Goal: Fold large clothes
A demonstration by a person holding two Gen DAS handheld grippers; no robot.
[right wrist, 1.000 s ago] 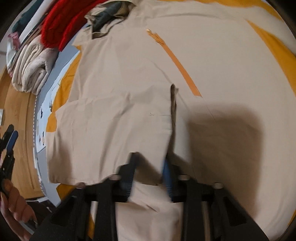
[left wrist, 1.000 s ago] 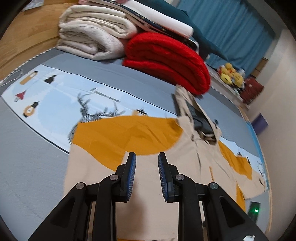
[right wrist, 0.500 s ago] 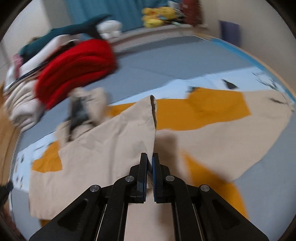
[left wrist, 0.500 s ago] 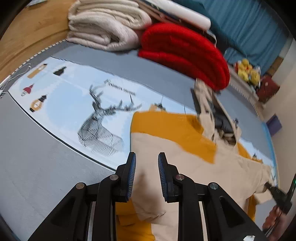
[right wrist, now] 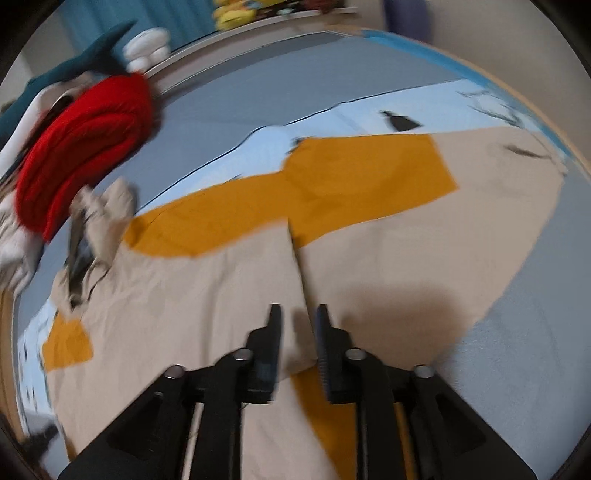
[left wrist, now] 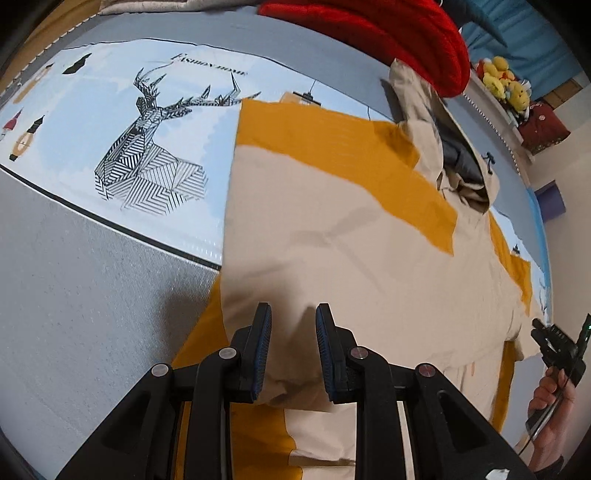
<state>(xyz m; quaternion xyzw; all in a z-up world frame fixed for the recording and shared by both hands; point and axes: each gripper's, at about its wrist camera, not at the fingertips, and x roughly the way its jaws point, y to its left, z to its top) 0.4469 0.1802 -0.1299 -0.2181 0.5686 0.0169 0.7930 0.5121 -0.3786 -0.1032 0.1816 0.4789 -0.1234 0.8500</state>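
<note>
A grey bed cover [left wrist: 74, 295] with a pale blue printed band fills the surface under both grippers. In the left wrist view, a black line-drawn deer head [left wrist: 147, 155] on that band lies ahead and to the left of the left gripper [left wrist: 293, 325]. Directly ahead of the gripper and spreading off to its right lies the jacket [left wrist: 332, 236], beige with mustard-yellow panels, laid mostly flat on the cover. Its near edge is bunched up between the left gripper's blue pads, which stand a narrow way apart; the fold of cloth sits in the gap, but whether the pads press on it cannot be told. Farther ahead, beyond the jacket's collar, a folded red blanket [left wrist: 388, 33] sits at the far edge of the bed. To the far right a hand [left wrist: 550, 402] holds the handle of the other tool.

In the right wrist view, which is blurred, the red blanket [right wrist: 85, 147] lies far ahead to the left of the right gripper [right wrist: 298, 314], with yellow soft toys [right wrist: 236, 14] on a ledge straight ahead in the distance. The jacket [right wrist: 207, 295] lies below and ahead of this gripper, a folded flap edge running up from between its fingers. The right gripper's jaws have just been opening and now stand partly apart, with the flap's edge lying under the gap, not clamped.
</note>
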